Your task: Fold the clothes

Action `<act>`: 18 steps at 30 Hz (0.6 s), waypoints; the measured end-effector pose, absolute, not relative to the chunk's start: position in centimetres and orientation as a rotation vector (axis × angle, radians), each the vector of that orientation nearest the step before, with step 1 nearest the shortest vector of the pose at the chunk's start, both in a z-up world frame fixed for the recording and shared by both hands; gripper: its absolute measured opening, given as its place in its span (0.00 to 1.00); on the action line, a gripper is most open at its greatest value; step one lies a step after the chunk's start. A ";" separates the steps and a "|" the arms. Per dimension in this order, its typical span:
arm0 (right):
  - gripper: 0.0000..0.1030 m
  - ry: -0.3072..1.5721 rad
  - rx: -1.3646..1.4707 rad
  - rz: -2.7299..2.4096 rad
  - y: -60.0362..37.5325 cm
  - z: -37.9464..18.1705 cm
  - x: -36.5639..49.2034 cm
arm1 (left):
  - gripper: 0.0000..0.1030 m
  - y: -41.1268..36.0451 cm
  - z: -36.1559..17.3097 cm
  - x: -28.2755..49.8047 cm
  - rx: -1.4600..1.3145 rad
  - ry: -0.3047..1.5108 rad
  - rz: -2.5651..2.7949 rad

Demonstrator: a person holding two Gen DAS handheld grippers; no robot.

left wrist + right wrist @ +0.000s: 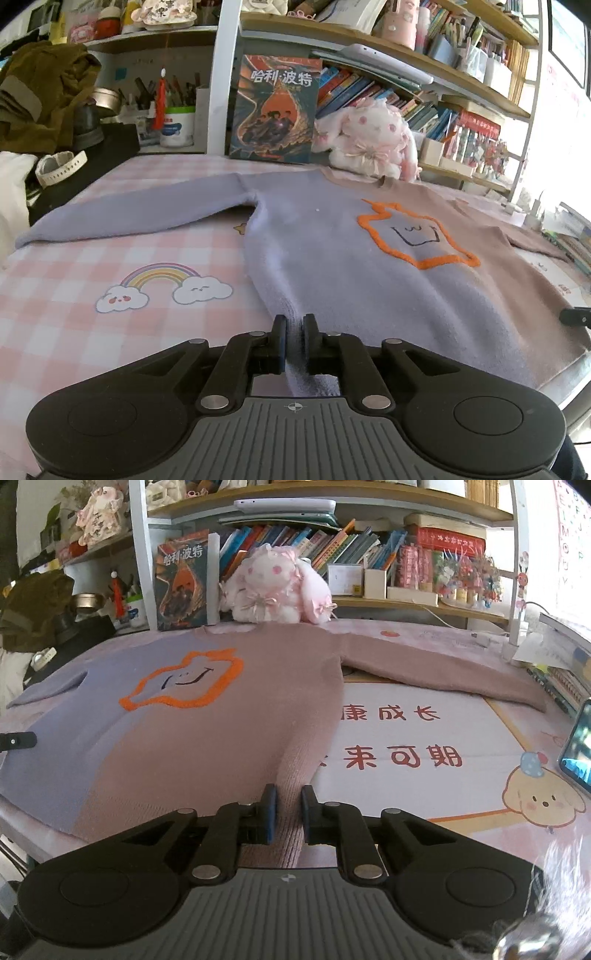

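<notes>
Sweater (pixel 332 266) lies spread flat on the tabletop (pixel 110 258), sleeves out toward nine and three o'clock, with the left gripper (pixel 294 334) and right gripper (pixel 289 806) each pinching a hem corner at six o'clock, so any lift should rise evenly.

- The sweater (pixel 207 716), half lilac and half dusty pink with an orange outlined figure, was spread flat on the table (pixel 424 731).
- Its ribbed hem corner was caught between the pads of the right gripper (pixel 289 805).
- The pink sleeve (pixel 443 672) was stretched out to the right.
- A plush bunny (pixel 275 587) was seated behind the collar.
- The tip of the left gripper (pixel 18 740) was seen at the left edge.
</notes>
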State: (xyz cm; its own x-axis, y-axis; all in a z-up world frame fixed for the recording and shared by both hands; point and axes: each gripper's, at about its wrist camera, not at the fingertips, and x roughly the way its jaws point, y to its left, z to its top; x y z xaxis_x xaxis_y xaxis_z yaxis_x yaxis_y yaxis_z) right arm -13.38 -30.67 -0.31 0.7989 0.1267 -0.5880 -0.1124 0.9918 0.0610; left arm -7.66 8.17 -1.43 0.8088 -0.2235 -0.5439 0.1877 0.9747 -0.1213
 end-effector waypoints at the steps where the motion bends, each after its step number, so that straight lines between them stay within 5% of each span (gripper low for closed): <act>1: 0.13 0.632 0.017 0.127 -30.5 -0.3 -13.4 | 0.13 8.2 -1.4 -7.7 -0.054 0.586 -0.214; 6: 0.24 0.611 0.021 0.106 -30.4 0.0 -13.8 | 0.15 7.6 -0.6 -8.9 -0.014 0.540 -0.198; 9: 0.40 0.580 0.015 0.116 -30.1 0.3 -14.3 | 0.23 7.3 -0.4 -9.5 -0.006 0.515 -0.197; 14: 0.62 0.529 -0.007 0.124 -29.2 0.8 -15.0 | 0.65 7.0 0.1 -10.6 0.007 0.474 -0.196; 18: 0.72 0.523 -0.021 0.142 -28.4 0.8 -15.0 | 0.72 6.6 0.3 -11.4 0.025 0.447 -0.194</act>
